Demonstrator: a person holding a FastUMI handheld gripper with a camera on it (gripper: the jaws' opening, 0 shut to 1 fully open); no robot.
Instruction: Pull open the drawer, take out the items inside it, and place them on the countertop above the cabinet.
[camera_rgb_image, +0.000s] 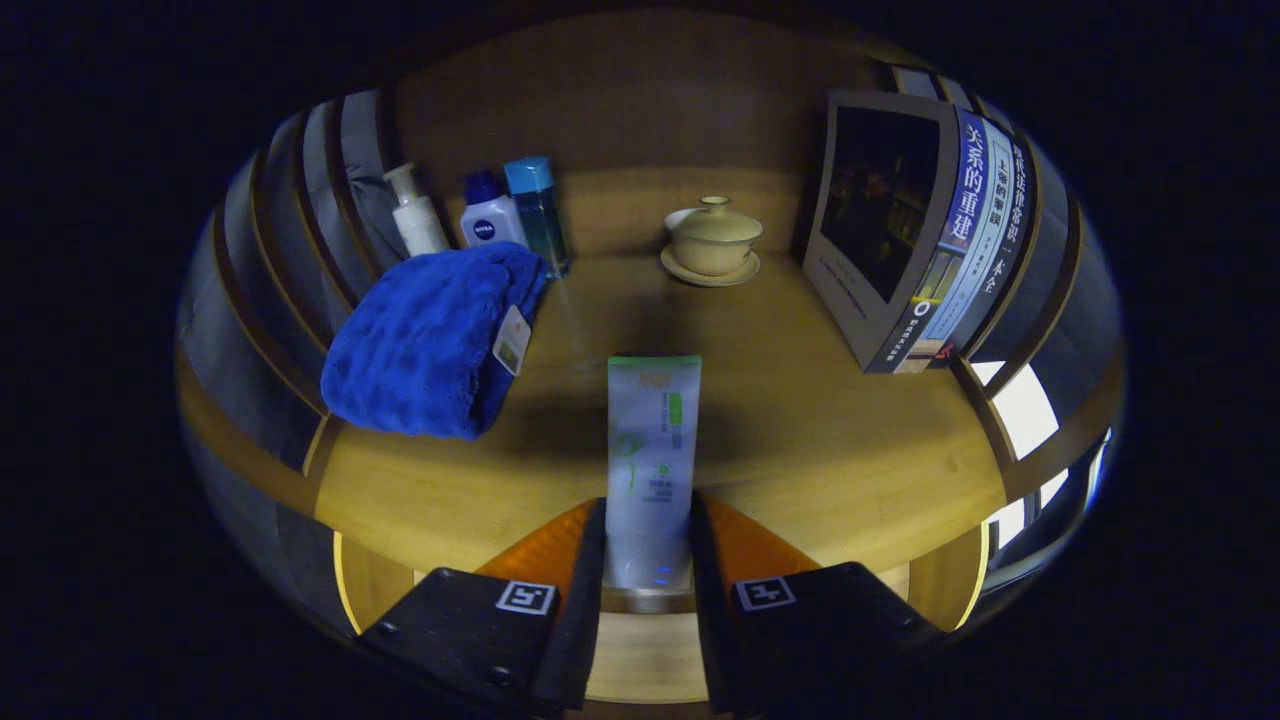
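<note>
A pale tube with green print (650, 460) stands out straight ahead between my two fingers, both pressing on its lower end. My gripper (648, 545) is shut on it, held just over the front part of the wooden countertop (800, 440). A folded blue towel (430, 340) with a tag lies on the countertop to the left of the tube. The tube's far end points toward the back of the shelf space.
At the back left stand a white pump bottle (415, 212), a white bottle with a blue cap (487, 215) and a blue bottle (540, 210). A lidded beige cup on a saucer (712, 243) sits at the back middle. Books (920, 230) lean at the right. Slatted walls close both sides.
</note>
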